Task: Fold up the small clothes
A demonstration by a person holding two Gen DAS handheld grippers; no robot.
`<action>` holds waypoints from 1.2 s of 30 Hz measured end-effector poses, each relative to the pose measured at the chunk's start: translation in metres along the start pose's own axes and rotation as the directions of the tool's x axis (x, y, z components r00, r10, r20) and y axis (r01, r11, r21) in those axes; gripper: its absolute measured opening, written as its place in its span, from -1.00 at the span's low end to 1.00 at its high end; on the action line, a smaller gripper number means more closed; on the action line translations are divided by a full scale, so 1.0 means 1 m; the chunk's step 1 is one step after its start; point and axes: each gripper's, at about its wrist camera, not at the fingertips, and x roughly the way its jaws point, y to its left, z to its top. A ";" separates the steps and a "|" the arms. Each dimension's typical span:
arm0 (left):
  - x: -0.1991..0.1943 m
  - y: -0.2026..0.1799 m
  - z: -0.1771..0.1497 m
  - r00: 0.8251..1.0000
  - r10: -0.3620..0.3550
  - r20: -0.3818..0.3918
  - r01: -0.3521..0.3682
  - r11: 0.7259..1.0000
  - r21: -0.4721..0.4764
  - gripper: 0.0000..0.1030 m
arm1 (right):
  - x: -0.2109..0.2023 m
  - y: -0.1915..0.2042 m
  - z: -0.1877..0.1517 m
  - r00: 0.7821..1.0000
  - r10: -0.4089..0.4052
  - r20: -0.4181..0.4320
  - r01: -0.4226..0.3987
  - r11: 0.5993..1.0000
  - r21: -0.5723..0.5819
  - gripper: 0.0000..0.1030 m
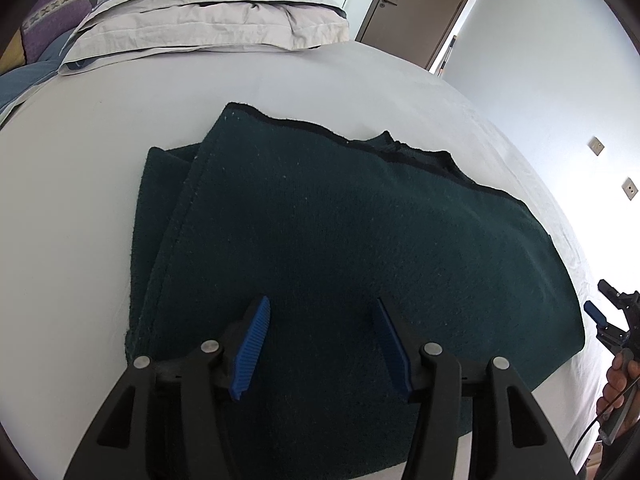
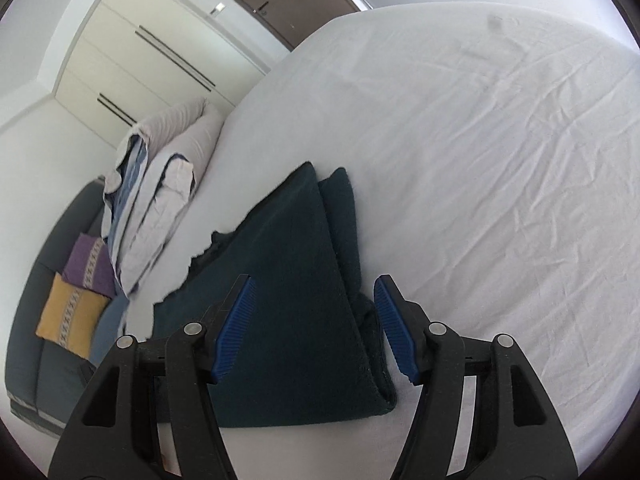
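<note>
Left gripper (image 1: 320,344) sits at the bottom of the left view, jaws wide apart, holding nothing, right above the dark green cloth (image 1: 320,232). Right gripper (image 2: 314,324) is the same in the right view: jaws wide, empty, w/ the folded edge of the cloth lying between its blue pads (image 2: 236,328).

The cloth lies on the white bed sheet (image 2: 500,160), centre of both frames, already folded over at least once; a second layer shows at its left edge in the left view. It looks thick and fleecy, soft, prob. light and not slippery, so it should bend easily and hold its fold. Best grip, I think, is at the near corners or the thick folded edge, taking all layers together.

Further back, upper left, a stack of pillows (image 1: 208,20); behind them a brown door (image 1: 420,0).
</note>
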 end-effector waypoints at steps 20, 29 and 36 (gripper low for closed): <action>0.000 0.003 -0.004 1.000 -0.016 0.005 0.016 1.000 -0.008 0.11 | 0.087 -0.023 0.024 0.944 0.151 -0.293 -0.098 0.977 0.189 0.18; 0.000 0.003 -0.004 1.000 -0.016 0.004 0.016 1.000 -0.010 0.11 | 0.107 -0.005 0.024 0.932 0.169 -0.321 -0.111 0.975 0.193 0.11; -0.005 0.003 0.003 1.000 -0.021 -0.014 0.020 0.999 -0.047 0.07 | 0.118 0.001 0.019 0.937 0.131 -0.325 -0.072 0.979 0.188 -0.54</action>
